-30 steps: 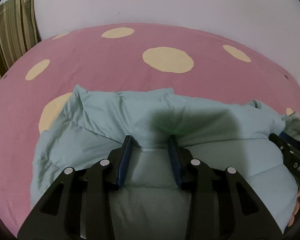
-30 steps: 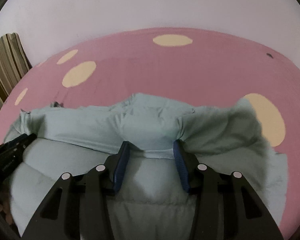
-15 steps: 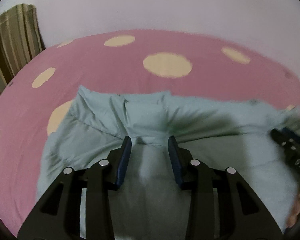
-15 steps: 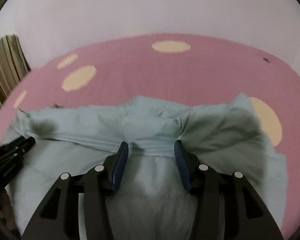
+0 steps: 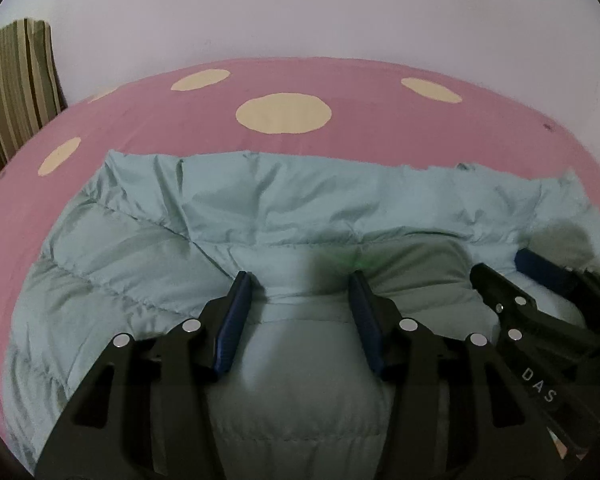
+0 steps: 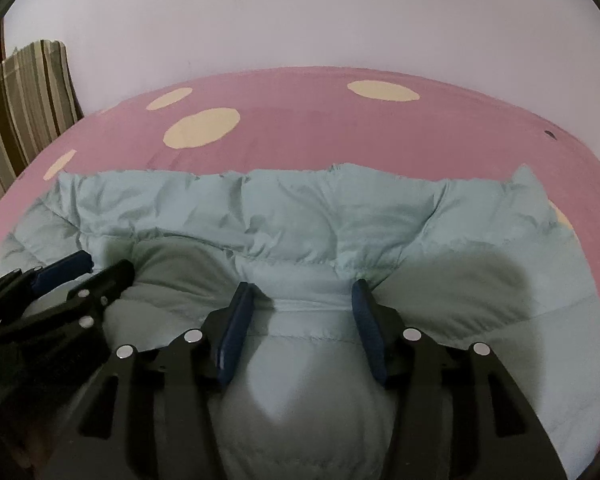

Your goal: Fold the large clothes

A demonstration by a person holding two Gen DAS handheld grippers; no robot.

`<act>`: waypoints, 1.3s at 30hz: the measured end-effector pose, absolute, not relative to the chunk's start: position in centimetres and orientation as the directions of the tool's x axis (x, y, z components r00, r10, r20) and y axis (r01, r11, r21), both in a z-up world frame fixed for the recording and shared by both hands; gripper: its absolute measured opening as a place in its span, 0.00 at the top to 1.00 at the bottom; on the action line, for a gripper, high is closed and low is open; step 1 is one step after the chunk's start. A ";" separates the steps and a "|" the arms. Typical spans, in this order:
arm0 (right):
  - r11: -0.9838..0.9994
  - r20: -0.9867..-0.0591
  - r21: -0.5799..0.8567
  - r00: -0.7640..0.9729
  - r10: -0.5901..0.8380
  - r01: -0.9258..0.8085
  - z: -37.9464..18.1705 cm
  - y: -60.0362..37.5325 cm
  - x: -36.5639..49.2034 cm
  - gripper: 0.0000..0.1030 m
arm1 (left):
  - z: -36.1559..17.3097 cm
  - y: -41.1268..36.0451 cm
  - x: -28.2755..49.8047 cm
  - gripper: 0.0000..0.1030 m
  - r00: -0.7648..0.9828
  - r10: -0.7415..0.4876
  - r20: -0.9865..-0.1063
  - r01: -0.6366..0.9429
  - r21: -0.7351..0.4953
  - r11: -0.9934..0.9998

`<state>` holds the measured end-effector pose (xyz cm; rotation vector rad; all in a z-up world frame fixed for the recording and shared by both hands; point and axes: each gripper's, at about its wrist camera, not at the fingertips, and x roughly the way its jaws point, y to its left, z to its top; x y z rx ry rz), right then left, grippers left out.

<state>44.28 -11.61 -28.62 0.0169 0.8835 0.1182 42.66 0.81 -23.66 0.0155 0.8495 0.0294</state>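
**Two grippers over a folded puffer jacket on the spotted bed**

A pale blue-green quilted jacket (image 5: 284, 208) lies spread across a pink bedsheet (image 5: 360, 136) with cream dots, its far edge running straight from side to side near the middle of the bed. A band of the jacket is turned over along that far edge.

The left gripper (image 5: 302, 312) sits low over the near part of the jacket, and its jaws are opening, with a puffed fold of the fabric bulging up between the blue pads (image 5: 236, 312). I cannot tell whether the pads press on it.

The right gripper (image 6: 302, 316) stands just beside it, to its right, in the same pose: jaws opening, a bulge of jacket between its pads (image 6: 364, 320).

A striped cushion (image 6: 28, 92) leans against the plain wall (image 6: 300, 12) at the bed's far left corner.
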 end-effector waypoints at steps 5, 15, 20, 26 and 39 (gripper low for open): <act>0.994 -0.782 0.058 0.615 0.104 -0.095 -29.4 -11.0 44.7 0.50 | -23.9 1.1 43.2 0.50 0.642 0.018 -0.767 -0.013 0.012 1.000; 0.990 -0.727 0.130 0.673 0.137 -0.060 -23.5 -15.8 40.5 0.26 | -18.4 6.5 37.8 0.27 0.667 -0.005 -0.745 -0.078 -0.076 0.994; 0.982 -0.739 0.177 0.668 0.091 0.063 -22.9 -23.1 37.0 0.24 | -18.3 13.4 33.4 0.21 0.648 0.005 -0.761 -0.201 -0.165 0.966; 0.918 -0.800 0.328 0.582 0.145 0.221 -26.0 -30.2 36.0 0.24 | -22.3 18.4 30.8 0.17 0.579 -0.160 -0.799 -0.251 -0.362 0.898; 0.906 -0.817 0.373 0.535 0.218 0.201 -28.0 -29.4 37.9 0.45 | -23.2 18.1 33.4 0.47 0.584 -0.237 -0.777 -0.192 -0.415 0.889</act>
